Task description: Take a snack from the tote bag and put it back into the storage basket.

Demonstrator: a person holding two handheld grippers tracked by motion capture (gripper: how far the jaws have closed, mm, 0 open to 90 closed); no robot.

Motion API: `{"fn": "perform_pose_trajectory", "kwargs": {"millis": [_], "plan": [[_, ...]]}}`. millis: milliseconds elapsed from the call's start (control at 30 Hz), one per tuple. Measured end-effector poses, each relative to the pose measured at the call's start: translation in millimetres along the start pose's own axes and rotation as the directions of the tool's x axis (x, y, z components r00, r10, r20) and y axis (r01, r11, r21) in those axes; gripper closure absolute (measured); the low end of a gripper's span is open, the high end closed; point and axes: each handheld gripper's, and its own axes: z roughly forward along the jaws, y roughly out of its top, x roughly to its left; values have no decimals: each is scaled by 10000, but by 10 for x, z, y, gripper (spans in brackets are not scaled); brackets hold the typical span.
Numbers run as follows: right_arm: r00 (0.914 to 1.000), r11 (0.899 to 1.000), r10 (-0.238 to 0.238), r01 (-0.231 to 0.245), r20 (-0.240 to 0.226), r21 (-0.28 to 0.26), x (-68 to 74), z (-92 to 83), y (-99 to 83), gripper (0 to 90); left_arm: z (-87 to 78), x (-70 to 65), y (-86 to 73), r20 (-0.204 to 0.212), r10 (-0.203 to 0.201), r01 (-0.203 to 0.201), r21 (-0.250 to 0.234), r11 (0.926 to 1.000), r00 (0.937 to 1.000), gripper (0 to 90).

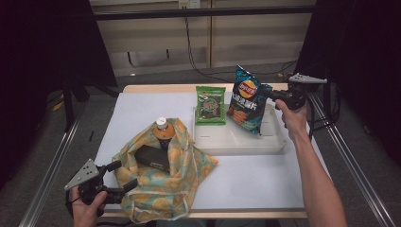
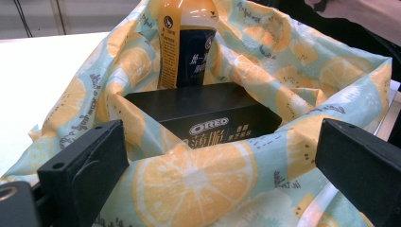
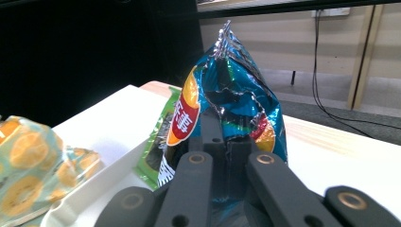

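Right tool (image 1: pixel 270 94): clamped on the edge of the blue chip bag (image 1: pixel 246 100); jaws pinching foil in the right gripper view.
Chip bag: held upright, lower end over the white tray (image 1: pixel 236 142), just beside the green snack packet (image 1: pixel 211 105).
Left tool (image 1: pixel 124 175): jaws spread wide, nothing pinched, at the near rim of the lemon-print cloth bag (image 1: pixel 161 189).
Cloth bag: on the counter (image 1: pixel 255 179), holding a black Oreo box (image 2: pixel 208 113) and an orange-capped bottle (image 1: pixel 163 132).
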Motion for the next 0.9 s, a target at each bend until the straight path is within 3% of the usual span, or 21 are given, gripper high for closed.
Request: {"fn": "perform_pose_trajectory", "kwargs": {"millis": [433, 900], "plan": [[9940, 9986, -346, 301, 1037, 443, -166, 96, 110, 881, 5, 12, -10, -46, 15, -15, 61, 10000, 10000, 29], [9832, 9989, 80, -162, 1825, 433, -415, 144, 45, 813, 19, 19, -14, -19, 55, -55, 130, 9999, 10000, 29]]}}
